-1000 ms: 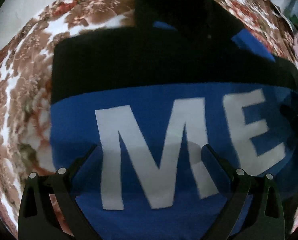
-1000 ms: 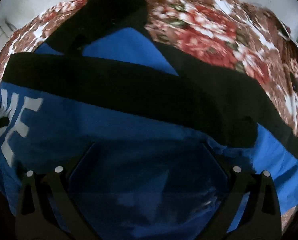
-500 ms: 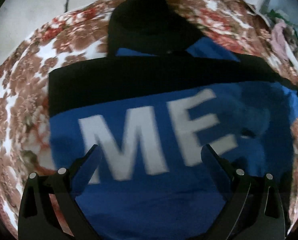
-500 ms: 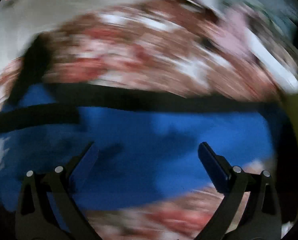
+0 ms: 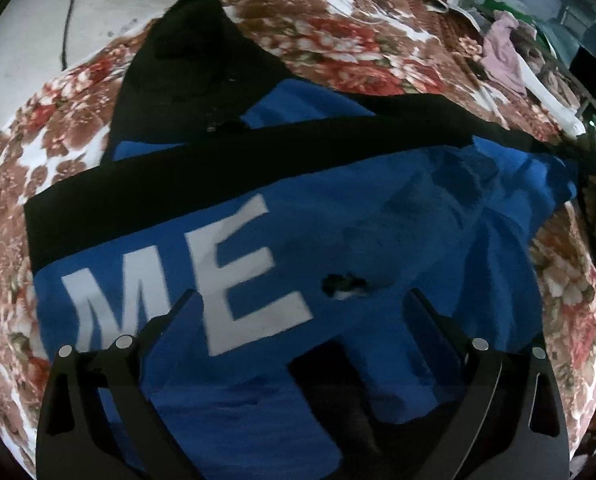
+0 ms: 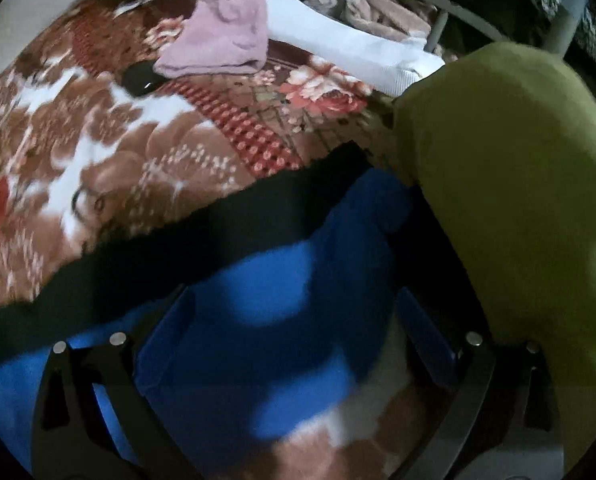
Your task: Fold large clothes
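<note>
Jaws of both grippers gape over the blue hoodie (image 5: 378, 208), hood pointing away.

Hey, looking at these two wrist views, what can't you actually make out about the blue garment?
- Left wrist view: the white lettering on the blue garment is cut off by the left finger.
- Left wrist view: its near hem falls below the frame edge.
- Right wrist view: an olive-green mass, unidentifiable, hides the garment's right end; motion blur smears the floral blanket.
</note>
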Demonstrator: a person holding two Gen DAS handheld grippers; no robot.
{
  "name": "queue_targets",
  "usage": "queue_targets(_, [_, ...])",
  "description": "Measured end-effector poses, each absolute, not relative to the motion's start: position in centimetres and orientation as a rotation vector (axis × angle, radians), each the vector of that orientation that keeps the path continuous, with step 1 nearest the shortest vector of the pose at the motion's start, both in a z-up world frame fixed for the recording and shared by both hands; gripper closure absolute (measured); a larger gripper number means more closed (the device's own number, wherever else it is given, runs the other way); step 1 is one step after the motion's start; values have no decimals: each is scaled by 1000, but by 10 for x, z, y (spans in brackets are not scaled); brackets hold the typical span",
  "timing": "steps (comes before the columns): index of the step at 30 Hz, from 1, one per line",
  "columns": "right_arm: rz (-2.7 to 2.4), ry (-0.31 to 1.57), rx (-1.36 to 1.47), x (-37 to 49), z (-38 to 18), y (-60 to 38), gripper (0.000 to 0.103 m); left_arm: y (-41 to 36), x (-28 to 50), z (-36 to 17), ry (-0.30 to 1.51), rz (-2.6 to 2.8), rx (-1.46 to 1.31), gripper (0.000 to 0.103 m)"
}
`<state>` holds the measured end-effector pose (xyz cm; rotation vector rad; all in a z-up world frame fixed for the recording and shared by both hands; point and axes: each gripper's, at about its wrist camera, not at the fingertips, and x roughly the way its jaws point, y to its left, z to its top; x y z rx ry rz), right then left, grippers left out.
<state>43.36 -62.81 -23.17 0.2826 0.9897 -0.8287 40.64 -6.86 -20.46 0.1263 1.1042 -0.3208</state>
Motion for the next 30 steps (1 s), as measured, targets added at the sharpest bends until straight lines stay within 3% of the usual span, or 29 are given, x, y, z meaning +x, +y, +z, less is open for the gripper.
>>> queue_targets(6, [-819, 941, 537, 444, -242, -673, 6, -80, 403, -208, 1104, -340, 148, 5])
queue_targets(9, [-879, 957, 620, 437, -252, -690, 30, -77, 406, -211, 1110, -325, 130, 5])
queue_targets(10, [-892, 959, 634, 435, -255, -695, 44, -75, 407, -211, 1112, -320, 108, 5])
queue_targets(12, [-890, 957, 632, 431, -259, -699, 53, -72, 407, -212, 1116, -307, 69, 5])
queue_targets(14, [-865, 946, 608, 430, -257, -696, 79, -69, 406, -213, 1113, -296, 52, 5])
queue_targets(16, [-835, 904, 591, 426, -250, -691, 94, -66, 404, -213, 1106, -276, 60, 5])
queue_targets(30, [-649, 709, 481, 420, -150, -644, 98, -22, 384, -223, 1117, -118, -94, 5])
